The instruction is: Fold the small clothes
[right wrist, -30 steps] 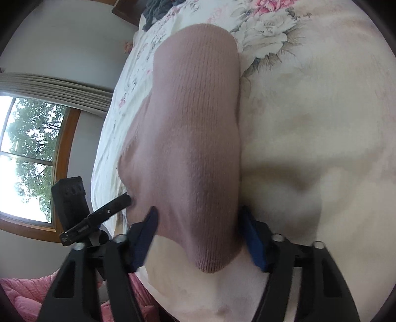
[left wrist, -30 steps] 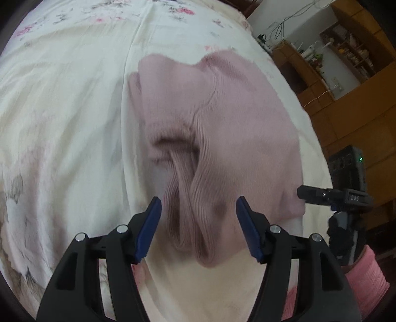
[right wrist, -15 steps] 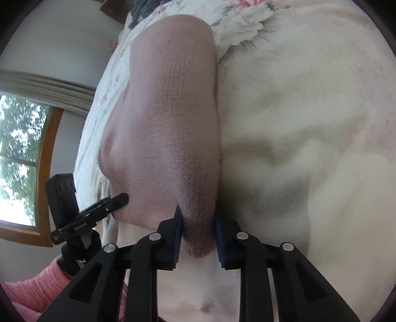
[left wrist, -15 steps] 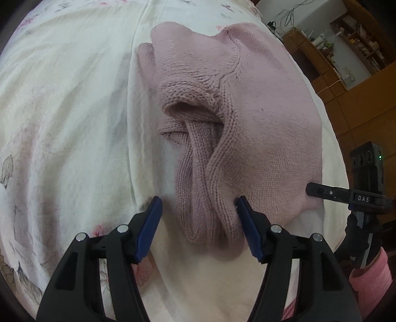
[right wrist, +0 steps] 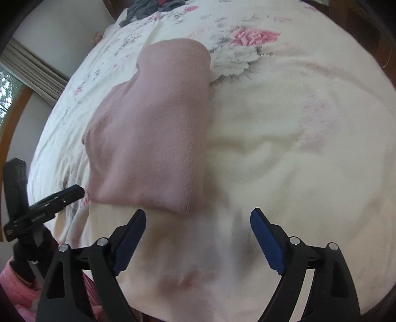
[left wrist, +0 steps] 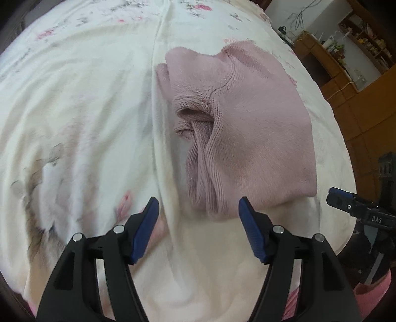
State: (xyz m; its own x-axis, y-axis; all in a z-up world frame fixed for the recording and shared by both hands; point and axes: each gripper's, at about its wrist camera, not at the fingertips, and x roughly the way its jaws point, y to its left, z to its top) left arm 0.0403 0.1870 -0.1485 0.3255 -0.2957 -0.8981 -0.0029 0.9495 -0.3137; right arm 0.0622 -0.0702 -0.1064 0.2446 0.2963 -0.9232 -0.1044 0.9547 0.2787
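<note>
Pink knit sweater (left wrist: 247, 138), both claws wide, empty

— Where is the sweater (left wrist: 247, 138) lying?
— On the bedspread (left wrist: 81, 111), just ahead of your left gripper (left wrist: 196, 218); your right gripper (right wrist: 198, 223) is sitting near its right corner; clothes (right wrist: 148, 7) are lying far behind.

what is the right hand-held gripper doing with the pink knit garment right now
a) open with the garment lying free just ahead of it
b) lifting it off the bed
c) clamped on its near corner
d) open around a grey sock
a: the right hand-held gripper has its blue pads spread wide apart with nothing between them, and the pink knit garment lies flat on the floral bedspread just beyond the fingertips.
</note>
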